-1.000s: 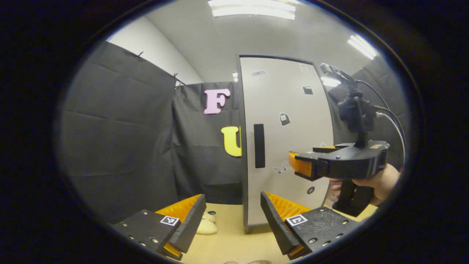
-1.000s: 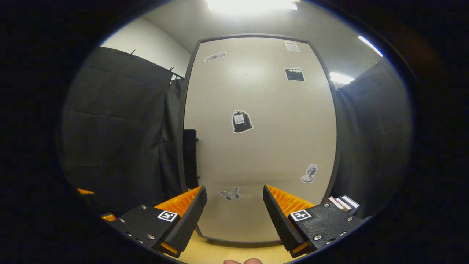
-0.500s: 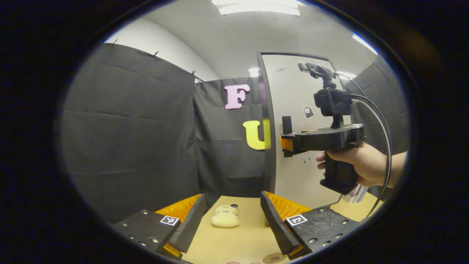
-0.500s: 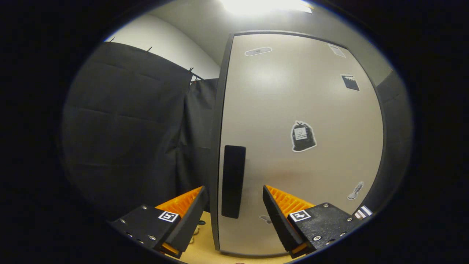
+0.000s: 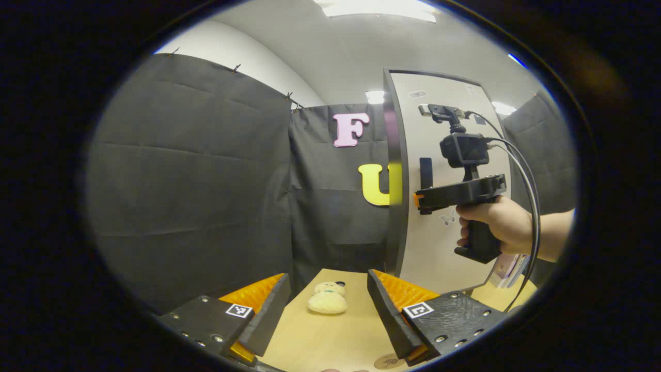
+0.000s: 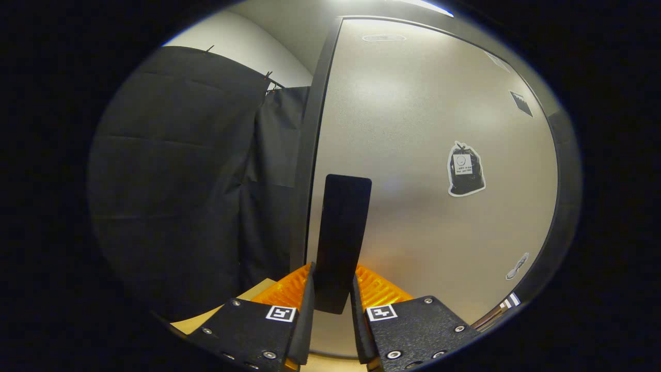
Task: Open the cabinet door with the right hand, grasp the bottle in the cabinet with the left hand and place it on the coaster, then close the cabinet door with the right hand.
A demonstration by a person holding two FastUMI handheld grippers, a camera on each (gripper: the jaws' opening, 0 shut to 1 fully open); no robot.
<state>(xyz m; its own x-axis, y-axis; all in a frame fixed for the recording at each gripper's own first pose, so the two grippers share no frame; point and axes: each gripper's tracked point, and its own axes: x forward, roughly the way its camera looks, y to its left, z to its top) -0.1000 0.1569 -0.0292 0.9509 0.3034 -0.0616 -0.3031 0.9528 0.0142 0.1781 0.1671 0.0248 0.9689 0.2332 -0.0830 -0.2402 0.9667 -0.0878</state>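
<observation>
Right hand-held gripper (image 6: pixel 331 305) | closed on door handle (image 6: pixel 342 227) (lower end) | left hand-held gripper (image 5: pixel 326 310) | wide apart, empty

A small cream plush toy (image 5: pixel 327 299) lies on the light wooden tabletop (image 5: pixel 330 336), near the black curtain (image 5: pixel 191 175) that walls the booth. A stack of books (image 5: pixel 508 268) stands at the far right. Ceiling lights (image 5: pixel 379 8) glow overhead on the grey ceiling.
</observation>
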